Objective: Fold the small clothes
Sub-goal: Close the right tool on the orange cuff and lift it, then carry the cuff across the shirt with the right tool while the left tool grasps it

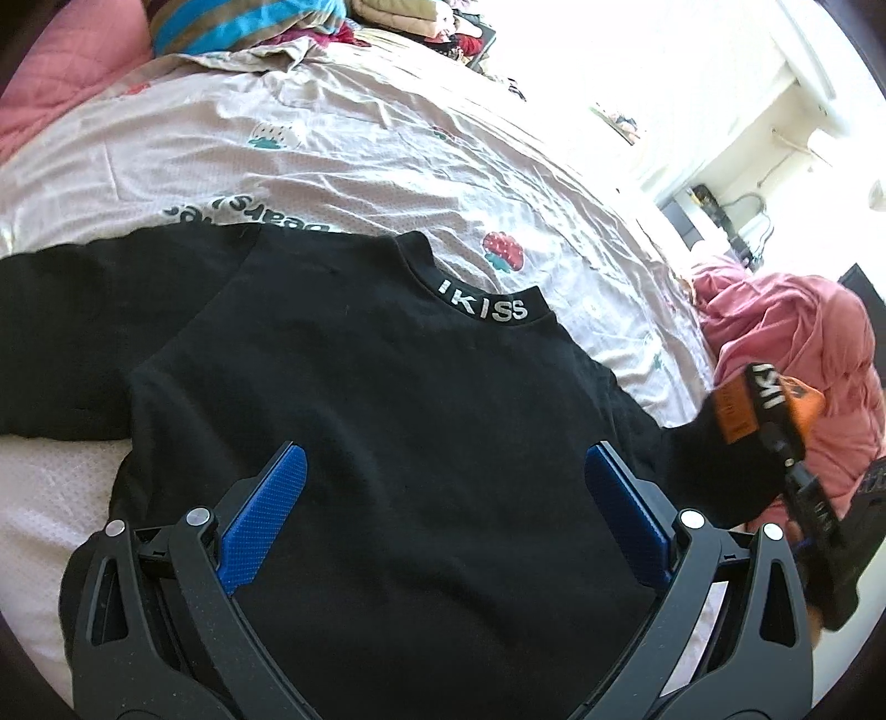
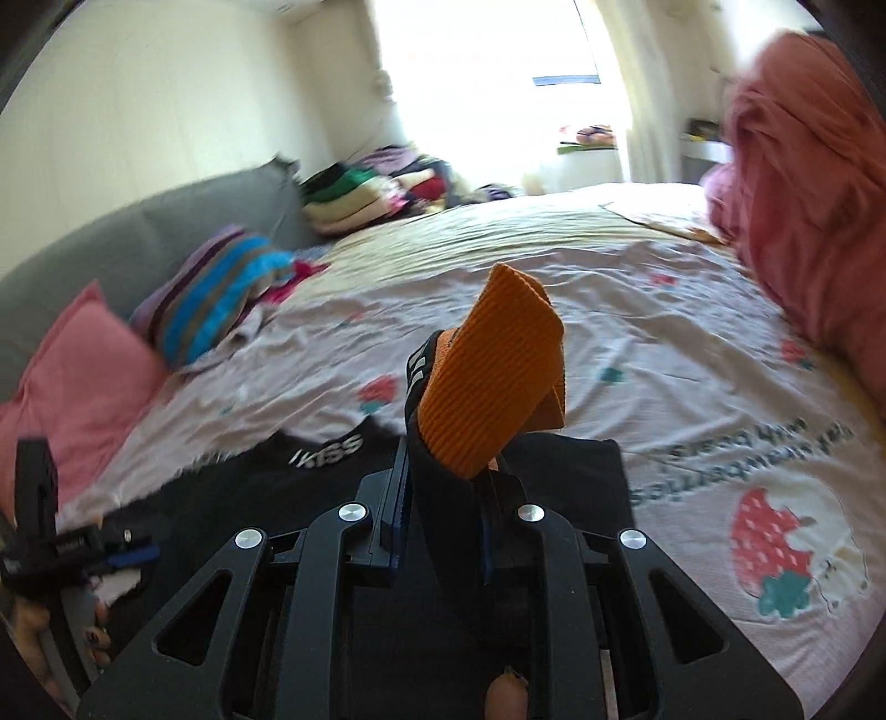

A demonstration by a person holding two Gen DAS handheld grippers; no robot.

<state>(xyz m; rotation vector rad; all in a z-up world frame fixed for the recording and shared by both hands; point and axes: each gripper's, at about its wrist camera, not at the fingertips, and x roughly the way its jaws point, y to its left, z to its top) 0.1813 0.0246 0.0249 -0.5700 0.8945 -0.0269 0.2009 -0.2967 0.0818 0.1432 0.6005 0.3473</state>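
From my right wrist cam, the right gripper point(image 2: 443, 498) is clamped on the black top's sleeve point(image 2: 443, 531), with its orange cuff point(image 2: 493, 387) sticking up past the fingers. The rest of the black top point(image 2: 249, 487) lies flat on the strawberry-print bedsheet point(image 2: 637, 343). Far left there's a pink pillow point(image 2: 83, 382) and a striped bundle point(image 2: 216, 299); the left gripper point(image 2: 105, 554) is near left.

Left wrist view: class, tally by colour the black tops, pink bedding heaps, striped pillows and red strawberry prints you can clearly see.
Black top: 1
Pink bedding heaps: 2
Striped pillow: 1
Red strawberry print: 1
Total: 5
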